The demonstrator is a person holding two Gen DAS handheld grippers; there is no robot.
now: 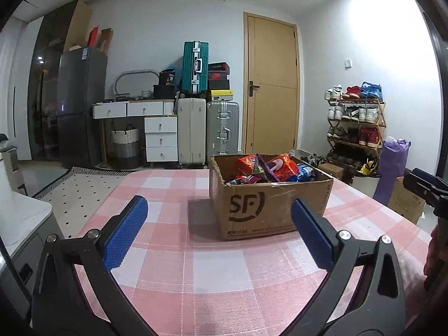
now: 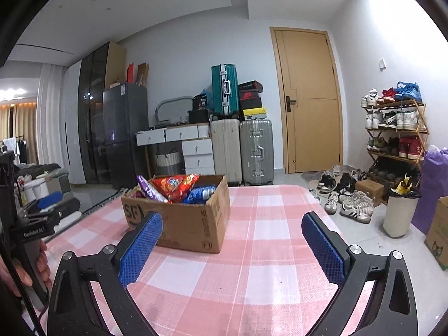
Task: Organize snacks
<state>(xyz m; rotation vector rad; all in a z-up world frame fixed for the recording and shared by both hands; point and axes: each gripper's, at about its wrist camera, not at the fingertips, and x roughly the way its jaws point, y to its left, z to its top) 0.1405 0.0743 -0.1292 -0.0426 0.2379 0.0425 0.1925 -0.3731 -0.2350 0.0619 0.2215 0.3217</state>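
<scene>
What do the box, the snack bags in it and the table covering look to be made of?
Box: brown corrugated cardboard, matte, with a ragged top edge and printed logo.
Snack bags: likely plastic or foil film, glossy and crinkled, catching highlights.
Table covering: pink and white check, probably woven cloth, though its smooth, flat lie leaves coated vinyl open.

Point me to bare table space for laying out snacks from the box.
Free: the checked cloth between both open grippers and the cardboard box; the strip left of the box toward the table's left edge; the wide patch right of the box. Crowded: only inside the box, heaped with snack bags.
</scene>
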